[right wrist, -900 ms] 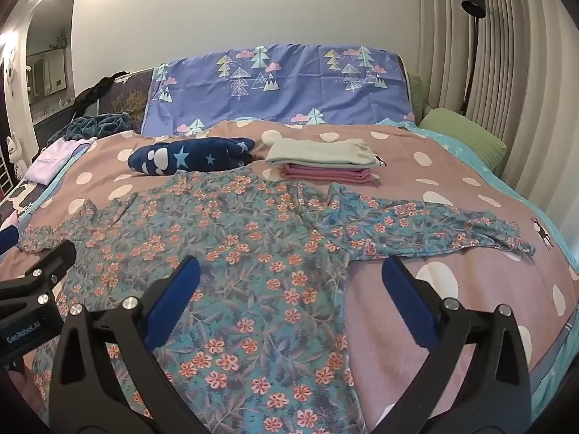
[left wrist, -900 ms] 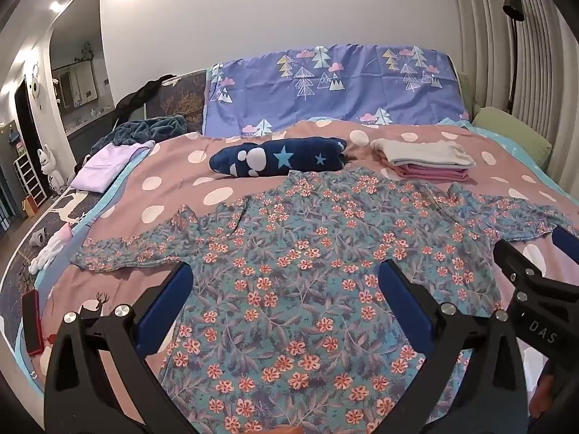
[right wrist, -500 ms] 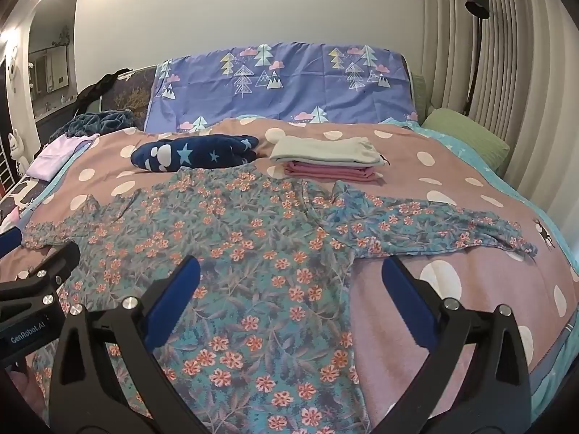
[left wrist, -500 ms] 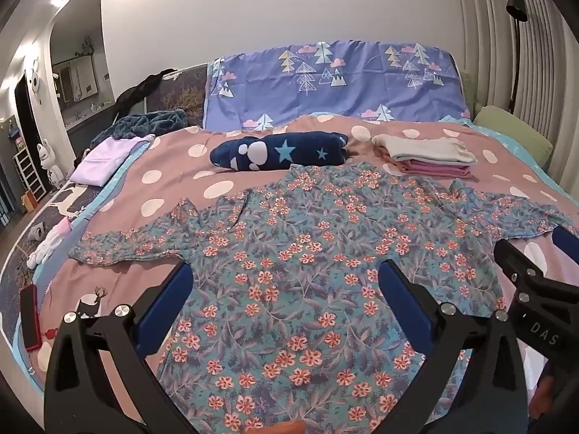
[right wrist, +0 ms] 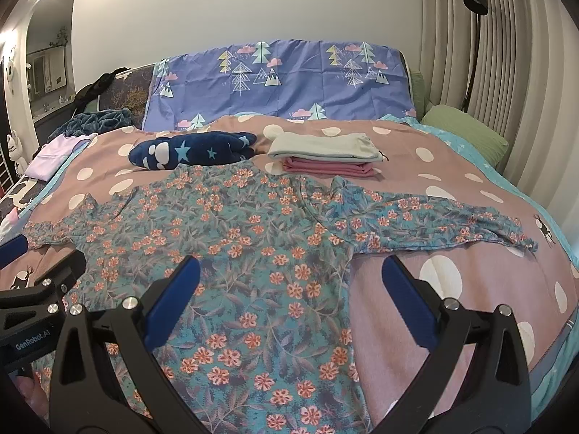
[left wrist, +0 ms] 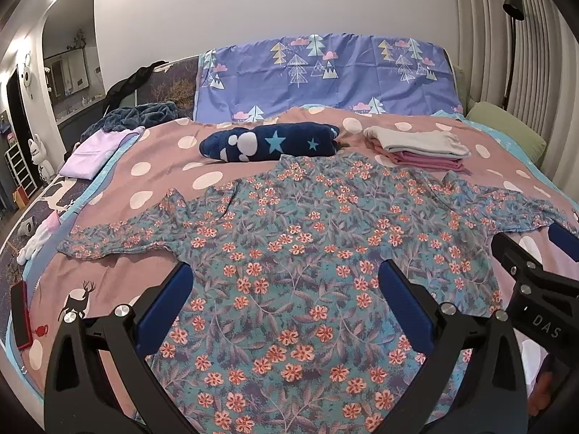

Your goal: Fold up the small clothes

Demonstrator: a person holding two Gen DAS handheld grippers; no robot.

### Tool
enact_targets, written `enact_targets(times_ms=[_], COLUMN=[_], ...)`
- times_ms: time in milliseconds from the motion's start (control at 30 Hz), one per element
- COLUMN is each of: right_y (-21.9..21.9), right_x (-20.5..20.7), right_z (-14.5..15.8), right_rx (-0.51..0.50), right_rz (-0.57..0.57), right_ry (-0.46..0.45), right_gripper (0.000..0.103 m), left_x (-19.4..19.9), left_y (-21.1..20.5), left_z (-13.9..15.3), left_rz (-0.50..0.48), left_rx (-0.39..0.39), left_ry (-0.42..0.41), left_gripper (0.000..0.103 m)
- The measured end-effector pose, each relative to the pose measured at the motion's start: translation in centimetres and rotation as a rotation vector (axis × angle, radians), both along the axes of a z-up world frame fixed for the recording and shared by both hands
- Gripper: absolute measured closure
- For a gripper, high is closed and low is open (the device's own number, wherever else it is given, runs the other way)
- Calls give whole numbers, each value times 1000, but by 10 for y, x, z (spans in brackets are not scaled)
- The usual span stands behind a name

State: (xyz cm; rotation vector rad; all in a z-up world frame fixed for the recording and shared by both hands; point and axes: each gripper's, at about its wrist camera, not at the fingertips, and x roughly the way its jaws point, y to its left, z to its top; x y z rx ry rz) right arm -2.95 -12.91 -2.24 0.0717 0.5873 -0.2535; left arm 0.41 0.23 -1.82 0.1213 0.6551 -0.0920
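The dress [left wrist: 289, 253] lies flat on the bed [left wrist: 152, 177], spread face up, collar toward the headboard and hem toward the person. Its body runs lengthwise away from both grippers; its two sleeves extend crosswise, one to each side, forming the garment's long axis across the bed.

The left gripper [left wrist: 286, 289] hangs above the lower body of the dress, jaws fully apart, nothing between them. The left sleeve [left wrist: 119, 238] lies ahead and to the left of it, well apart from its fingers.

The right gripper [right wrist: 289, 282] hangs above the right edge of the dress, jaws fully apart and empty. One finger sits over the fabric, the other over bare bedcover. The right sleeve [right wrist: 434, 224] lies just ahead and to the right, nearer to this gripper than the left sleeve is to its own.

Judgement: folding has not begun. The first fold most likely brings a sleeve inward across the body. Each sleeve falls to the gripper on its own side; the right side offers the shorter reach.

A folded stack [right wrist: 325, 155] and a navy roll [right wrist: 191, 152] rest beyond the collar, close to it. Keep the fold clear of them.
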Motion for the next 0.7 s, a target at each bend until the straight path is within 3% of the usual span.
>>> enact_targets(times_ms=[700], right_y=[0], right_x=[0], right_z=[-2], right_rx=[0], right_rz=[-10], right_ry=[-12], right_gripper=[2], left_x=[2], left_y=[-1], left_z=[-7], left_rz=[-9], left_rx=[1], left_ry=[5], left_gripper=[1])
